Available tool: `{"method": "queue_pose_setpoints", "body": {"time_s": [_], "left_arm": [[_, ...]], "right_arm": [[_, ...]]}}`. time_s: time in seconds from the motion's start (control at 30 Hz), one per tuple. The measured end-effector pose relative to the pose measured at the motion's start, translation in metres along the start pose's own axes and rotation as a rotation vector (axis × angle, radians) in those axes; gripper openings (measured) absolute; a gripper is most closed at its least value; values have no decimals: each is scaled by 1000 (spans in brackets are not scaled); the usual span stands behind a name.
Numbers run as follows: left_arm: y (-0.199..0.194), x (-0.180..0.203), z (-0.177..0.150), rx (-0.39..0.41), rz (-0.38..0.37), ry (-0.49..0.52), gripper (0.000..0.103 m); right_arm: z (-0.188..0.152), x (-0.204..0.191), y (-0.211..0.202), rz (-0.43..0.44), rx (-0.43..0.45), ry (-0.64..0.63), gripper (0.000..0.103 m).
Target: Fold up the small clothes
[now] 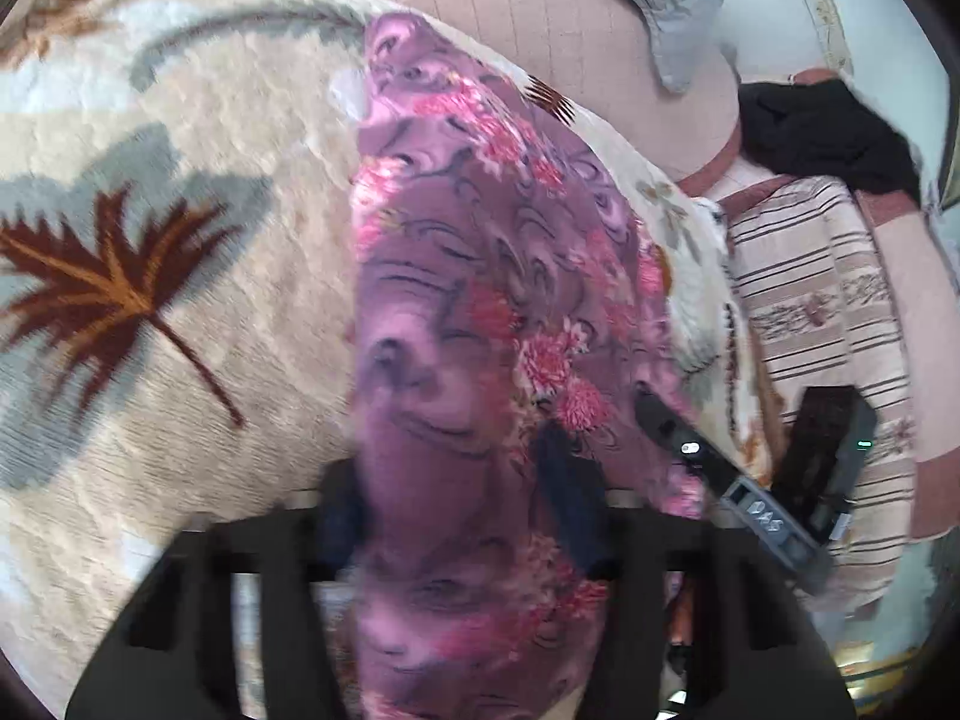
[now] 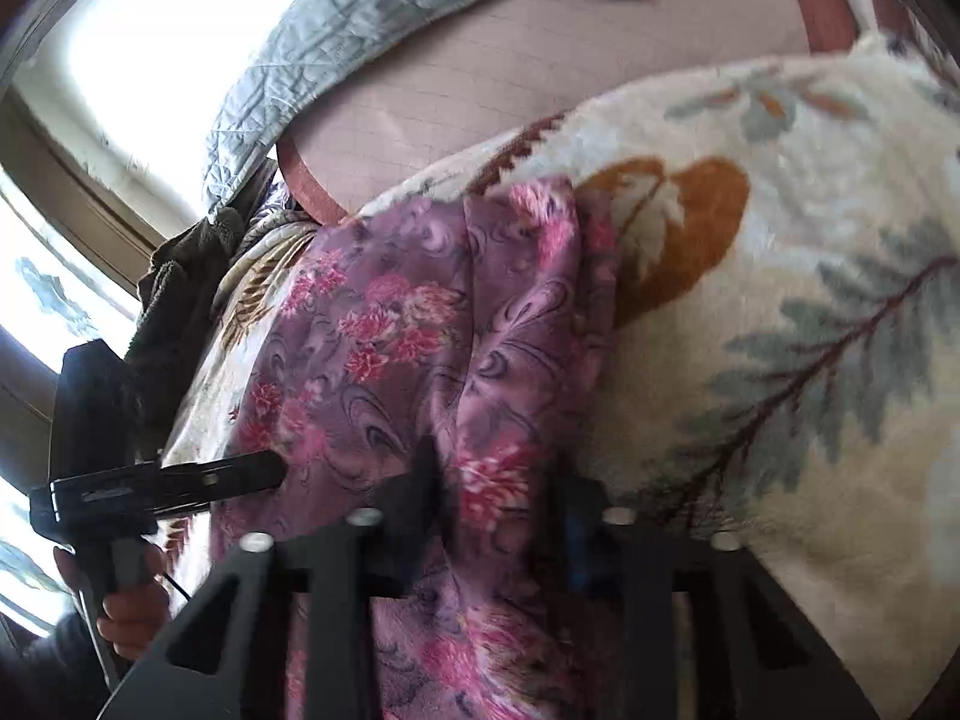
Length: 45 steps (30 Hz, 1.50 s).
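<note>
A purple garment with pink flowers [image 1: 480, 276] lies lengthwise on a cream blanket with leaf prints [image 1: 198, 276]. My left gripper [image 1: 456, 498] sits at its near end, and the cloth bunches up between the dark pads, which press on it. In the left wrist view my right gripper [image 1: 651, 405] reaches in from the right onto the garment's edge. In the right wrist view the garment [image 2: 372, 336] shows a lengthwise fold, and my right gripper [image 2: 498, 492] is shut on a ridge of it. A hand [image 2: 126, 600] holds my left gripper [image 2: 273, 468], whose tip touches the garment's left edge.
The blanket [image 2: 780, 420] covers a bed with a pink sheet [image 1: 540, 30] and a grey quilted pillow [image 2: 372, 18] at the far end. A striped sheet [image 1: 810, 276] and a black cloth [image 1: 828, 132] lie to the right. A dark towel [image 2: 180, 300] lies by a window.
</note>
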<state>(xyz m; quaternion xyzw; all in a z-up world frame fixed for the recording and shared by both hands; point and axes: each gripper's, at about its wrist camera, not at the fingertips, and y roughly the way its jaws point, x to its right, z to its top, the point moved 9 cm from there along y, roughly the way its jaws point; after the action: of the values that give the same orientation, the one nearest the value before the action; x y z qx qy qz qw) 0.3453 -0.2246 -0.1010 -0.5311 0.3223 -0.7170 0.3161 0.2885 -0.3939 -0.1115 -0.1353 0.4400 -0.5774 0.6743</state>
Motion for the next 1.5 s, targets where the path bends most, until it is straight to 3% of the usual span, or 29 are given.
{"method": "queue_pose_setpoints", "body": {"time_s": [0.1, 0.27, 0.63, 0.93, 1.13, 1.2, 1.23, 1.33, 1.4, 1.5], "left_arm": [[-12, 0, 1, 51, 12, 7, 25], [-40, 11, -6, 135, 107, 90, 24], [-129, -10, -36, 238, 187, 114, 24], [-162, -58, -80, 247, 224, 56, 24], [-144, -93, -106, 181, 269, 7, 26], [-132, -104, -113, 148, 288, -1, 30], [-131, -109, -116, 145, 295, -2, 35], [-145, -112, -117, 176, 270, -10, 36], [-165, -111, -109, 255, 251, -24, 36], [-181, -100, -85, 337, 263, 27, 39]], "right_arm": [[0, -16, -11, -62, 38, -85, 26], [-1, -37, -29, -92, 80, -123, 25], [-37, -116, -56, -23, 119, -143, 25], [-85, -161, -48, 16, 72, -155, 25], [-122, -155, -15, -17, -12, -135, 27], [-134, -145, -3, -53, -40, -121, 32], [-134, -141, -3, -46, -27, -98, 36], [-125, -138, -12, -73, -16, -71, 39], [-110, -141, -24, -119, 41, -98, 42], [-88, -162, -30, -74, 116, -155, 38]]}}
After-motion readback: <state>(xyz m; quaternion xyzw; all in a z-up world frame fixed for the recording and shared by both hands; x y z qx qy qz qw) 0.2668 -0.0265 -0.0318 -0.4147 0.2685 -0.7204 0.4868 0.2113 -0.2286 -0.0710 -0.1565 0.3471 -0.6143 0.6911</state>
